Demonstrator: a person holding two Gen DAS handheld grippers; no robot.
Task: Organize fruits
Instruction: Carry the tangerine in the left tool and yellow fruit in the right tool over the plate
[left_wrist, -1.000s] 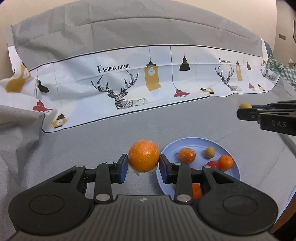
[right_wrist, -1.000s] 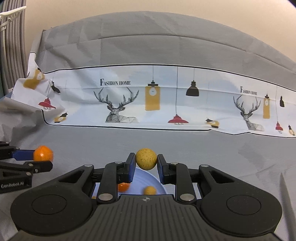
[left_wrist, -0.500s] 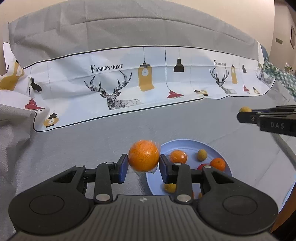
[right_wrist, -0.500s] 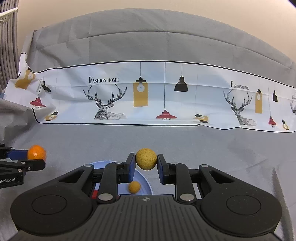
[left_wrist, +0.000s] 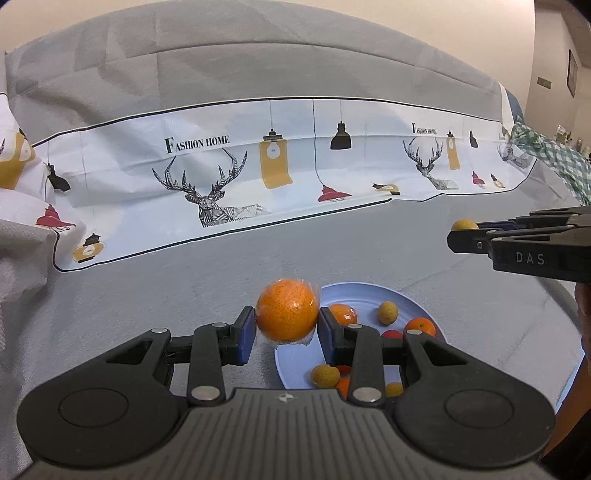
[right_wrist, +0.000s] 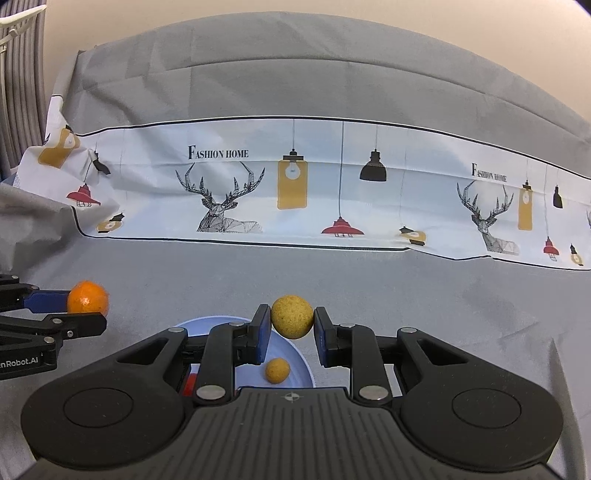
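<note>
My left gripper (left_wrist: 287, 330) is shut on a plastic-wrapped orange (left_wrist: 287, 314) and holds it above the grey cloth, at the left edge of a light blue plate (left_wrist: 369, 291). The plate holds several small oranges, yellow-brown round fruits and something red. My right gripper (right_wrist: 291, 325) is shut on a yellow-brown round fruit (right_wrist: 291, 320) above the plate's far rim (right_wrist: 207, 322); one more such fruit (right_wrist: 277, 370) lies on the plate below. Each gripper shows in the other's view: the right gripper (left_wrist: 465, 230) and the left gripper (right_wrist: 88, 308).
A grey cloth (left_wrist: 184, 288) covers the table. A white printed cloth with deer and lamps (left_wrist: 258, 173) lies across the back. A green checked cloth (left_wrist: 554, 162) is at the far right. A person's hand edge shows at the right (left_wrist: 583, 325).
Both grippers have shifted slightly over the plate while keeping their fruits. In the left wrist view the plate sits further under the gripper than one second ago.
</note>
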